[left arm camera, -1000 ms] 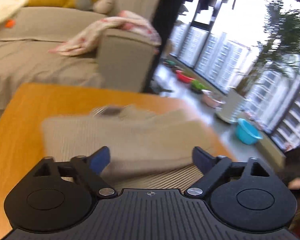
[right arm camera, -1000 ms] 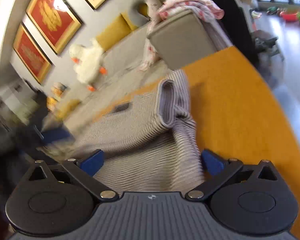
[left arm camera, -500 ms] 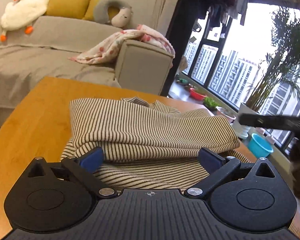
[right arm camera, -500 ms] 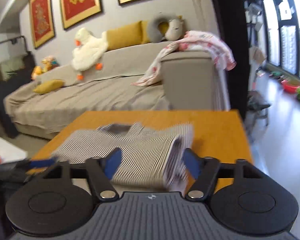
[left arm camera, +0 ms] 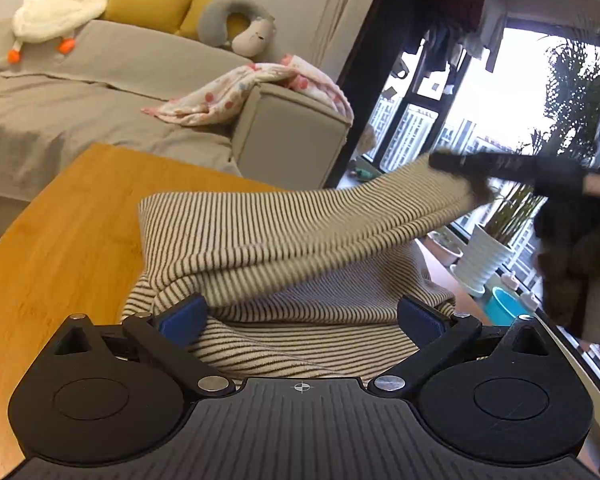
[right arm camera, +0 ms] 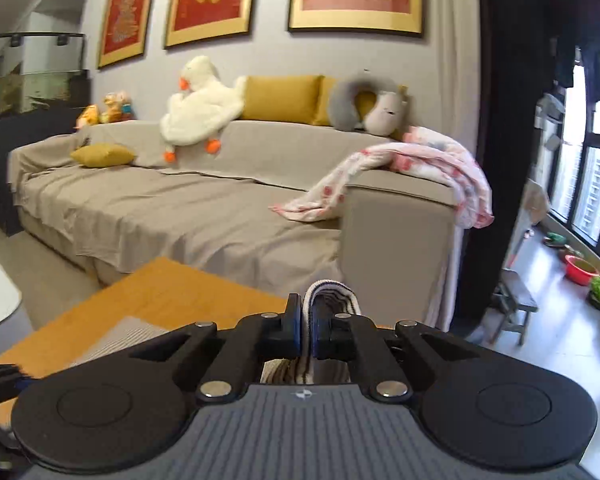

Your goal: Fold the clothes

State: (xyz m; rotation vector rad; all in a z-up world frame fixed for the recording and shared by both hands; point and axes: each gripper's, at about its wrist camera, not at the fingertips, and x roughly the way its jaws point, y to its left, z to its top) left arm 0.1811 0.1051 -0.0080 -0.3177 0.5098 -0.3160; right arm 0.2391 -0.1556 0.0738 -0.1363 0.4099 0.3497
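Right fingers point(right arm camera: 307, 322) clenched on folded edge of striped sweater point(left arm camera: 284, 216), lifting it above wooden table point(left arm camera: 60, 240). Left fingers point(left arm camera: 300, 316) spread wide, hovering over sweater's lower layers, gripping nothing.

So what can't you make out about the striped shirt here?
- Left wrist view: the lifted edge of the beige striped knit shirt is motion-blurred where the right tongs pinch it.
- Right wrist view: the tong housing hides most of the shirt; only a pinched fold shows.
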